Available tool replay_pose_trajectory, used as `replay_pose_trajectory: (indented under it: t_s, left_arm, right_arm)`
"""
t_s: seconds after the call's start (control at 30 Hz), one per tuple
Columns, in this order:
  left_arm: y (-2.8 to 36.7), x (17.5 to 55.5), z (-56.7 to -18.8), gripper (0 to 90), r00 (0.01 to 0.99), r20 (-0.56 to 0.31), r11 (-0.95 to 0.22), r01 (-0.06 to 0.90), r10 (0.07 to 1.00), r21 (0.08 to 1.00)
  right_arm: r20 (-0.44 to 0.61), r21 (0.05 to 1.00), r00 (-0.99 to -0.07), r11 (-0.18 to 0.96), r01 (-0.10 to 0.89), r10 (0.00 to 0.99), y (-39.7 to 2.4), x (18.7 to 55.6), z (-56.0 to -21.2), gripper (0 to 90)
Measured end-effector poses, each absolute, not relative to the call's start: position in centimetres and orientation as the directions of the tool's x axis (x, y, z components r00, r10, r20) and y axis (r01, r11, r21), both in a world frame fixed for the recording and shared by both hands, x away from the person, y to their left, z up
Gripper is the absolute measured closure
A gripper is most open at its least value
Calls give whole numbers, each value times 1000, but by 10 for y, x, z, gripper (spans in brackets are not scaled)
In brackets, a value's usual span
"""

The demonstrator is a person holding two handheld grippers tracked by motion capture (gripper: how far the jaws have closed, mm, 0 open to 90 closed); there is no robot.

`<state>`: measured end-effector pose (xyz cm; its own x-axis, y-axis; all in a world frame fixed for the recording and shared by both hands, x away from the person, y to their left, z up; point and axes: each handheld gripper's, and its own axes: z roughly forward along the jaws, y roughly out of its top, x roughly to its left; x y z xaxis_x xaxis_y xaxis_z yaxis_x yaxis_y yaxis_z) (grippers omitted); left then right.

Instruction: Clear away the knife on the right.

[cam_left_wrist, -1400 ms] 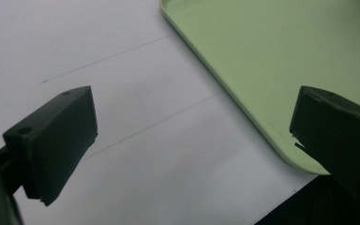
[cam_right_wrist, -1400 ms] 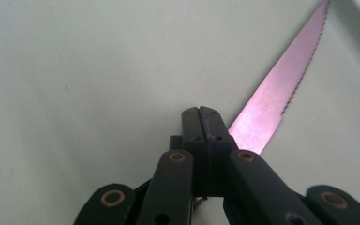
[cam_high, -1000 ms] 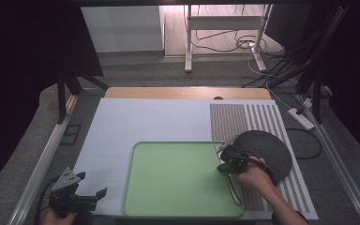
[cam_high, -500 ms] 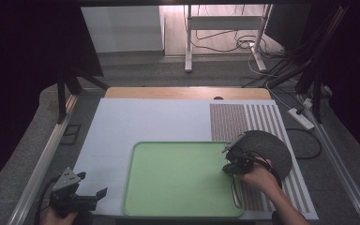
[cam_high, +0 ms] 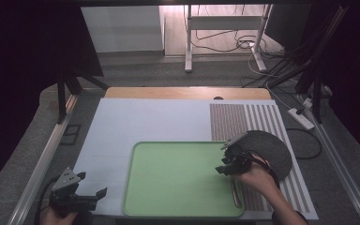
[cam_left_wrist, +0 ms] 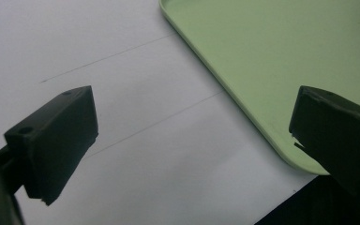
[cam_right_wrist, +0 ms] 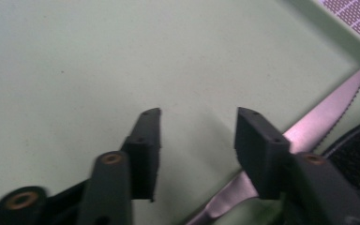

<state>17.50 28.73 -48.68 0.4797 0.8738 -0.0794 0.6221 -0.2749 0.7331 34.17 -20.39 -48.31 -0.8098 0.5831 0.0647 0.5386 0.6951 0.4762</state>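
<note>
The right gripper (cam_high: 221, 169) has just opened, leaving the knife (cam_right_wrist: 318, 122) on the tray's (cam_high: 178, 187) right side, nothing between its jaws. The left gripper (cam_high: 98, 194) rests near-left, jaws wide apart.

High view from above the near edge of the table (cam_high: 122, 122), looking forward and down, left gripper view close over the green tray (cam_left_wrist: 272, 51) corner, right gripper view very near the tray floor (cam_right_wrist: 75, 61), all three sharing that tray (cam_high: 178, 178)

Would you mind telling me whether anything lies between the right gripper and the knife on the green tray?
Nothing visible does. The right gripper has just been opening, its fingers empty, and the knife lies bare on the green tray right beside it, the blade passing behind one finger.
</note>
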Motion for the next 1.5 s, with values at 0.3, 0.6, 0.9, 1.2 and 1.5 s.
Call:
replay_pose_trajectory:
  t_s: [0.3, 0.6, 0.9, 1.2, 1.5]
  left_arm:
    - [287, 175, -487, 24, 479, -79, -275, 622, 874, 733]
    - [287, 175, -487, 24, 478, -79, -274, 622, 875, 733]
    - [287, 175, -487, 23, 477, -78, -274, 622, 875, 733]
    - [288, 175, -487, 24, 475, -83, -268, 623, 876, 735]
    - [288, 175, -487, 24, 472, -85, -265, 624, 877, 735]
  right_arm:
    - [28, 482, -807, 699, 528, 590, -200, 337, -482, 273]
    - [8, 515, -805, 687, 512, 594, -203, 333, -479, 149]
    - [28, 537, -776, 646, 543, 630, -204, 333, -482, 41]
    - [-13, 576, -776, 639, 510, 631, -211, 327, -480, 7]
    - [-22, 602, -765, 620, 504, 643, -222, 320, -477, 7]
